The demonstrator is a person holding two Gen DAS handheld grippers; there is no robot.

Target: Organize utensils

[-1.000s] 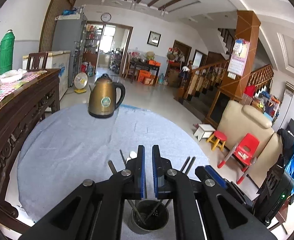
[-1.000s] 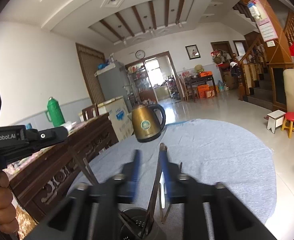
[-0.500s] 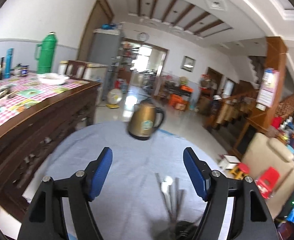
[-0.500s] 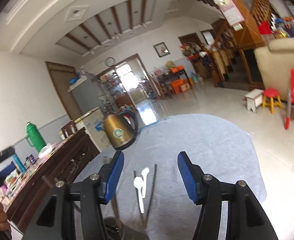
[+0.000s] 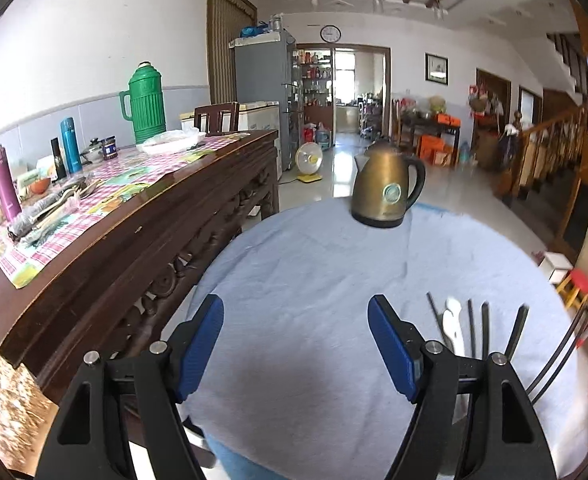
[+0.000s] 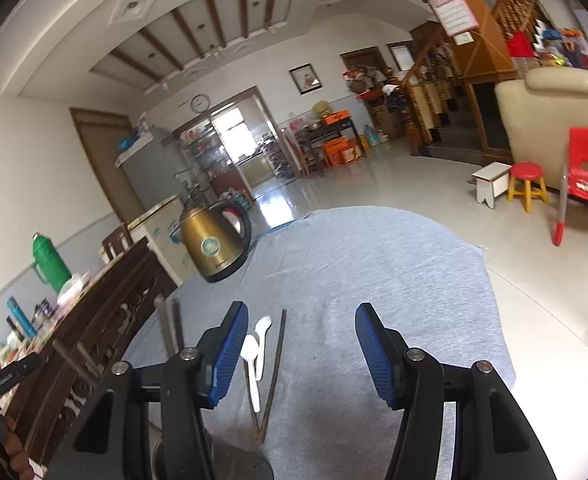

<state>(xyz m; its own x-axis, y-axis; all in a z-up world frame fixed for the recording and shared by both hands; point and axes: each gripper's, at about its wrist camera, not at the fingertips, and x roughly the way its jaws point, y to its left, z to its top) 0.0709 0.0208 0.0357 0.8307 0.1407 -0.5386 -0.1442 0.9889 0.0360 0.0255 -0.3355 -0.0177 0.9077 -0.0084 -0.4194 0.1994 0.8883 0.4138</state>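
Item 1 – L gripper point(image 5: 296, 344), black frame w/ blue pads: jaws spread wide, nothing between them. 1 s ago they were pressed nearly together right over the dark round metal utensil cup; now swung off to the side, over bare cloth.

Item 2 – R gripper point(image 6: 302, 354), same build: jaws also spread wide, empty. 1 s ago it was narrow and blurred at the cup.

Meaning (judgement): both let go and backed off, so the last utensils look dropped in; task reads as near done or between picks.

Item 3 – utensil cup point(image 6: 230, 460): only a dark rim section shows at the bottom edge of the R view, partly behind the gripper frame. Contents: two white plastic spoons point(image 6: 254, 354), bowls up, plus slim dark metal chopsticks point(image 6: 274, 376) fanned out of it. L view shows the same sticks at lower right; the cup itself is hidden there.

Item 4 – round table w/ pale blue-grey cloth point(image 5: 314, 280): no loose utensils seen on it.

Item 5 – brass-colour electric kettle point(image 5: 386, 192), far edge, well apart from the cup.

Item 6 – dark carved wood sideboard point(image 5: 154, 216) beside the table: carries more cutlery, flasks; whether in scope, cannot tell.
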